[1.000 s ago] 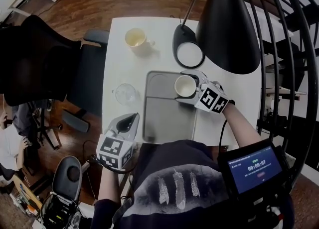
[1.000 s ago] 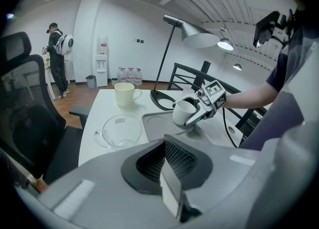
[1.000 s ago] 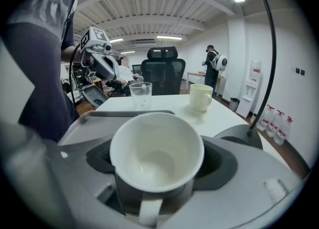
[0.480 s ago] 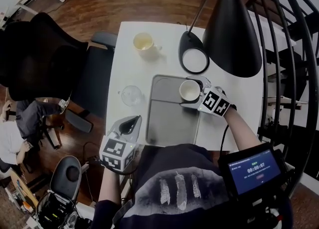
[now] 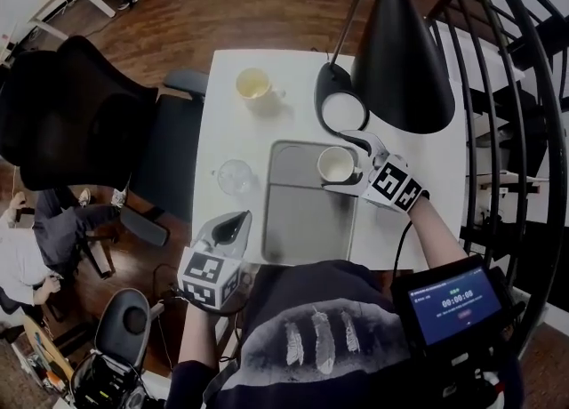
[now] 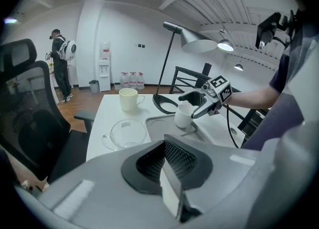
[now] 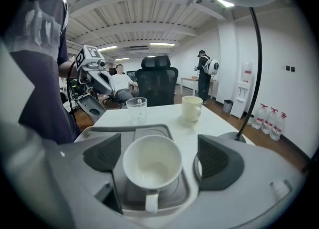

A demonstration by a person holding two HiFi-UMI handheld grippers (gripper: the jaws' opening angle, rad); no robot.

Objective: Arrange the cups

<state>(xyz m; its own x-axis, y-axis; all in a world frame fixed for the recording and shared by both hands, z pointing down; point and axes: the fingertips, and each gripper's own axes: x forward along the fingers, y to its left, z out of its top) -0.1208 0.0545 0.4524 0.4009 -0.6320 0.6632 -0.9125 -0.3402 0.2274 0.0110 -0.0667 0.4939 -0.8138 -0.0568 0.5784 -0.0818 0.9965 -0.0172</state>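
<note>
A white cup (image 5: 336,164) stands upright in the far right corner of the grey tray (image 5: 302,220), its handle toward my right gripper (image 5: 352,165). In the right gripper view the white cup (image 7: 152,165) sits between the two pads (image 7: 218,161). The jaws are opening, a gap shows on the right side, and nothing presses on the cup. A cream mug (image 5: 252,84) stands at the table's far left, and a clear glass cup (image 5: 235,176) sits left of the tray. My left gripper (image 5: 226,229) hangs shut and empty off the table's near left corner.
A black lamp base (image 5: 342,112) stands just beyond the tray, and its big shade (image 5: 400,43) hangs over the table's right side. A black office chair (image 5: 76,109) stands left of the table. People are in the room beyond, one (image 6: 61,63) standing far off.
My right gripper's jaws have spread off the white cup and the gripper has risen a little. The cup stays on the tray. The left gripper has kept still.
</note>
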